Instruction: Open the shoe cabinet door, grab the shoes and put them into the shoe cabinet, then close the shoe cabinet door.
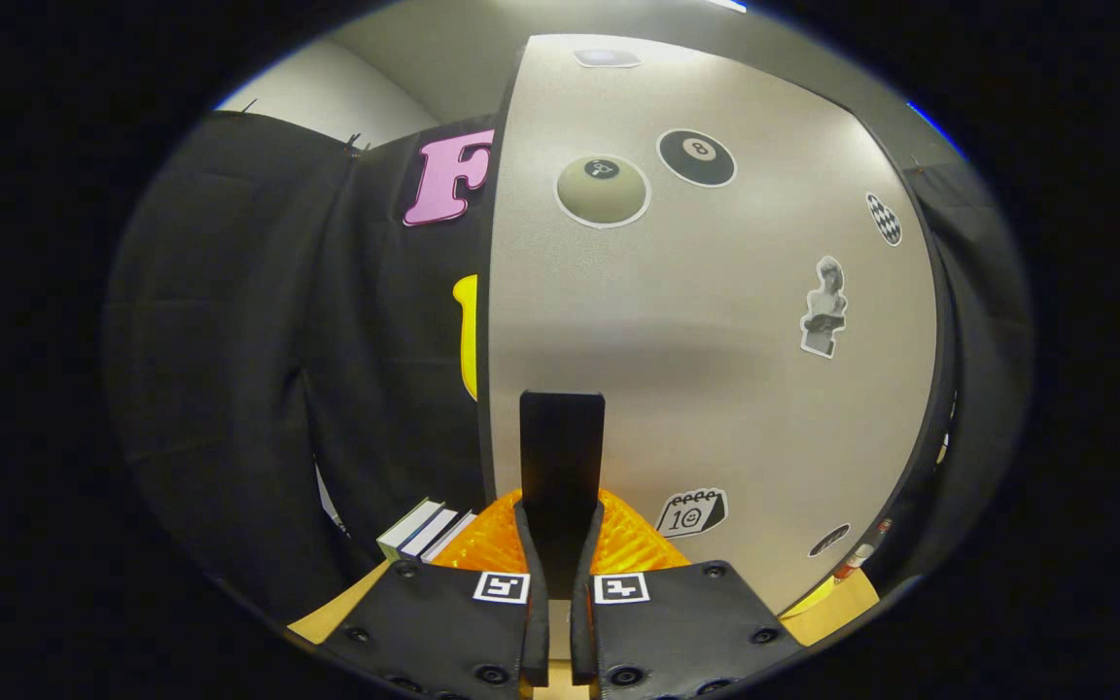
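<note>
The shoe cabinet door [716, 321] is a pale panel with several stickers, and it stands close in front of me. A black upright handle [562, 437] sits near the door's left edge. My gripper [560, 530] is shut on the lower part of this handle, with a finger pressing on each side. The door hides the inside of the cabinet. From here I cannot tell whether the door stands ajar.
Black booth cloth [259, 369] hangs to the left of the door and behind it. A few books [421, 530] stand on a wooden surface [332, 612] left of the fingers. A small bottle-like item [861, 556] stands at the door's lower right corner.
</note>
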`<action>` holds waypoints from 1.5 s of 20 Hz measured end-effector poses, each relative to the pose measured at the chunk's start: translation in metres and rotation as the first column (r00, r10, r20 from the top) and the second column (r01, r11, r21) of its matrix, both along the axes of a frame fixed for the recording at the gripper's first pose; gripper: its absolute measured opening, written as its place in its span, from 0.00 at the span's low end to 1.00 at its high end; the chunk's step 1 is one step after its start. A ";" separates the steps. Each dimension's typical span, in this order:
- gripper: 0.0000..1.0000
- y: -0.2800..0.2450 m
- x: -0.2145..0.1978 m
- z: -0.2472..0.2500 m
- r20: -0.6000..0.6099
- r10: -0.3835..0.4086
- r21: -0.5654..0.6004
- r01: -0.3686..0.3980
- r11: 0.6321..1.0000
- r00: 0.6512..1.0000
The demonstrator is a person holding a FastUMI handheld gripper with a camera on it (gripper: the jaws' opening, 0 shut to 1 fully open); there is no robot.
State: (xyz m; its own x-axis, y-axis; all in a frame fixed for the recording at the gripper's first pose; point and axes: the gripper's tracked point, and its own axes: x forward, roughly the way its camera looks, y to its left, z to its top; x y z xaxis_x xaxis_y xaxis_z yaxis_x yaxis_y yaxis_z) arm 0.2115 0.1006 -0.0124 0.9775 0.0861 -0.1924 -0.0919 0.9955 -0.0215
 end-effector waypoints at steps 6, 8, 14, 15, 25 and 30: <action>0.10 -0.017 -0.063 0.005 0.018 0.068 -0.032 -0.067 0.997 0.998; 0.10 -0.025 -0.083 0.007 0.025 0.088 -0.025 -0.087 0.996 0.996; 0.10 -0.056 -0.136 0.010 0.023 0.118 -0.057 -0.116 0.992 0.993; 0.10 -0.062 -0.144 0.011 0.020 0.119 -0.069 -0.117 0.991 0.993; 0.10 -0.119 -0.204 0.017 0.037 0.101 -0.063 -0.098 0.993 0.994; 0.10 -0.145 -0.223 0.019 0.031 0.075 -0.064 -0.073 0.995 0.997</action>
State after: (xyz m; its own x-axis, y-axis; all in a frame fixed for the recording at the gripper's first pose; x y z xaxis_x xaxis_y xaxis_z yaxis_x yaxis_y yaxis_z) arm -0.0115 -0.0446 0.0071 0.9749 0.1474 -0.1670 -0.1636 0.9826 -0.0880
